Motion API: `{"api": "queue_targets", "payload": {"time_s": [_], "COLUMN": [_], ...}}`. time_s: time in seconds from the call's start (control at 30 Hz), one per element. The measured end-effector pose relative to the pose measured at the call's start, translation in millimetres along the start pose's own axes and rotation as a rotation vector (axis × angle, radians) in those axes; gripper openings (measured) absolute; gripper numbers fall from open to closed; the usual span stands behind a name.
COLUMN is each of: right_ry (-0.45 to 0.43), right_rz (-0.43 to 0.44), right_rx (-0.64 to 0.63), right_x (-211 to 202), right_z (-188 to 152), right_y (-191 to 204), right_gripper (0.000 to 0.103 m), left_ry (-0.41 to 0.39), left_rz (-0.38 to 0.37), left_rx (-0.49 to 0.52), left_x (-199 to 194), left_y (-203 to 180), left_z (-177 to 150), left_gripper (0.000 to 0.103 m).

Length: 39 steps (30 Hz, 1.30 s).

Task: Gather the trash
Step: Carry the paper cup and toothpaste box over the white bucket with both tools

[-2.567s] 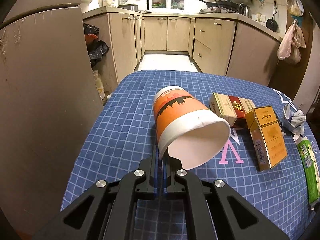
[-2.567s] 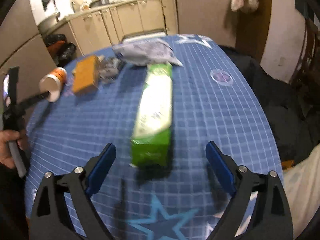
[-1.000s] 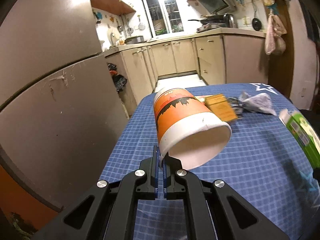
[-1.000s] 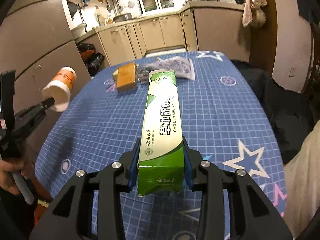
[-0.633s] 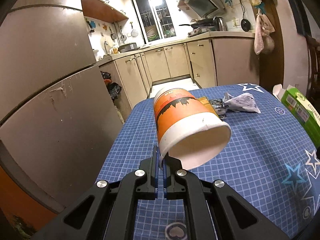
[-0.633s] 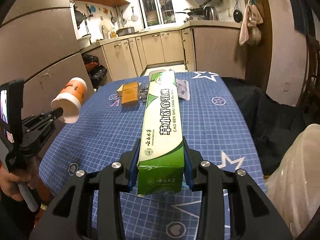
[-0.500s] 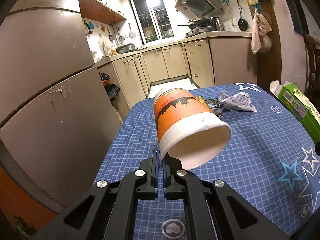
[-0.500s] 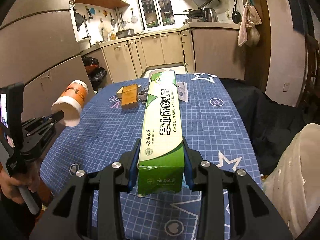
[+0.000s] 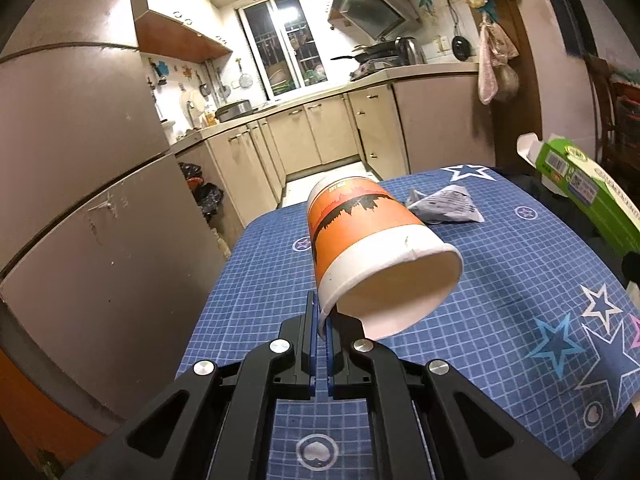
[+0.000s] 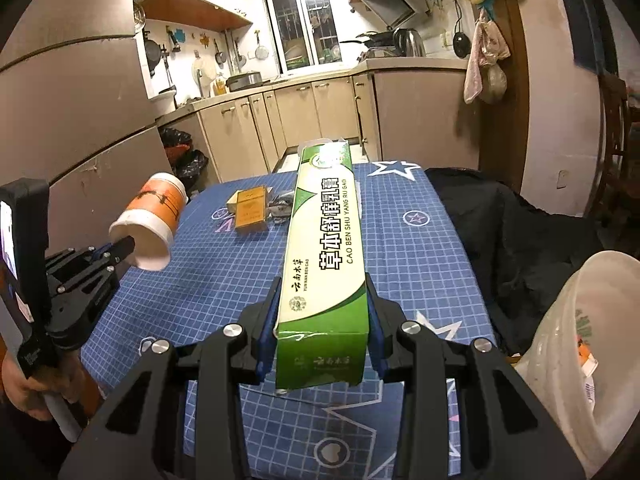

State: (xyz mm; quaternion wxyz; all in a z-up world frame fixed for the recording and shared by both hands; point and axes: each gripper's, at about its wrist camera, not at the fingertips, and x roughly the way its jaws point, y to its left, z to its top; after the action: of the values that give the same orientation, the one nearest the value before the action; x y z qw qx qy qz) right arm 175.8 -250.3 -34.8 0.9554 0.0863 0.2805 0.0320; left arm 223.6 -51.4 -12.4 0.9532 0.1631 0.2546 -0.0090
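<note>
My left gripper (image 9: 320, 316) is shut on the rim of an orange and white paper cup (image 9: 372, 248), which hangs tilted above the blue checked tablecloth (image 9: 500, 288) with its mouth toward the camera. The right wrist view shows that same paper cup (image 10: 150, 220) and the left gripper (image 10: 120, 250) at the left, held by a hand. My right gripper (image 10: 322, 332) is shut on a long green and white toothpaste box (image 10: 324, 256), lifted off the table and pointing away. The box's far end (image 9: 580, 188) shows at the right of the left wrist view.
On the table lie an orange cigarette pack (image 10: 250, 210), a crumpled grey wrapper (image 9: 444, 210) and small dark wrappers (image 10: 280, 206). A pale plastic trash bag (image 10: 580, 340) gapes at the lower right, beside dark cloth (image 10: 520, 240) on a chair. Kitchen cabinets (image 9: 312, 140) stand behind.
Both grippers have drawn back from the table and risen a little, each keeping its load. The trash bag has come further into the right wrist view.
</note>
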Motion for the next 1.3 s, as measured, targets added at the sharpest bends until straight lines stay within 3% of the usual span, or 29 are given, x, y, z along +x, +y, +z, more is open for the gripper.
{"api": "queue_targets", "payload": {"time_s": [0.57, 1.3], "right_ry": [-0.093, -0.173], "right_rz": [-0.097, -0.267], "right_rx": [0.092, 0.235], "right_x": [-54, -117], "right_z": [4, -24], "right_y": [-56, -131], "right_gripper": [0.035, 0.036], "left_ry": [-0.073, -0.165], "left_rz": [-0.110, -0.352], "left_rx": [0.098, 0.274], "left_x": [-26, -77], "left_y": [-61, -179], "left_z": [24, 42], "left_gripper": [0.005, 0.005]}}
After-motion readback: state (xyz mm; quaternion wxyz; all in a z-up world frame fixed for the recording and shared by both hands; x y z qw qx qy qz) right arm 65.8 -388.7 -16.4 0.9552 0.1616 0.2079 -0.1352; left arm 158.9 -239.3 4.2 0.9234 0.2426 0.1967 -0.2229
